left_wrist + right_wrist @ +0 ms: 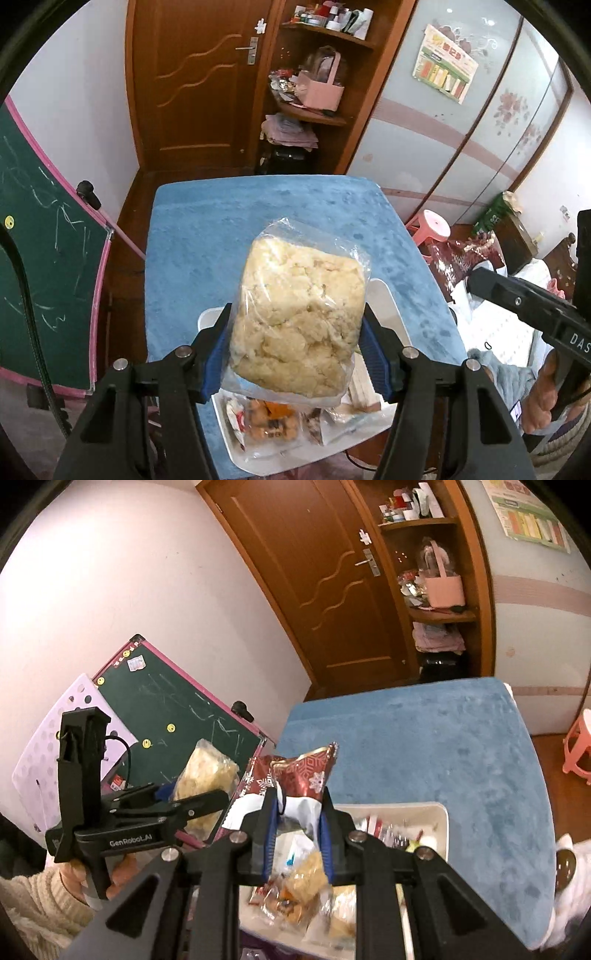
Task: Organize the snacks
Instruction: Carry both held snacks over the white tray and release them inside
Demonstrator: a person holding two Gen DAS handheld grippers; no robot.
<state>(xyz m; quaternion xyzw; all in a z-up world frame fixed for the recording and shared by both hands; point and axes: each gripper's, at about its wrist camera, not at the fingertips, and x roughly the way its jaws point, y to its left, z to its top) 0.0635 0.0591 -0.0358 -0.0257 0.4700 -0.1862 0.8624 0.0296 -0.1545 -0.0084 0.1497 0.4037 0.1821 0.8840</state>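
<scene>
My left gripper (297,332) is shut on a clear bag of pale yellow snacks (299,317) and holds it above a white tray (388,299) on the blue-covered table (229,229). The same bag also shows in the right wrist view (207,771), held off the table's left side. My right gripper (297,812) is shut on a red and white snack packet with snowflakes (295,775), lifted above the white tray (441,819). Several wrapped snacks (295,893) lie in the tray.
A green chalkboard with a pink frame (177,716) leans left of the table. A brown door (195,85) and shelves (317,74) stand behind. A pink stool (578,746) is at the right. The far half of the table is bare blue cloth.
</scene>
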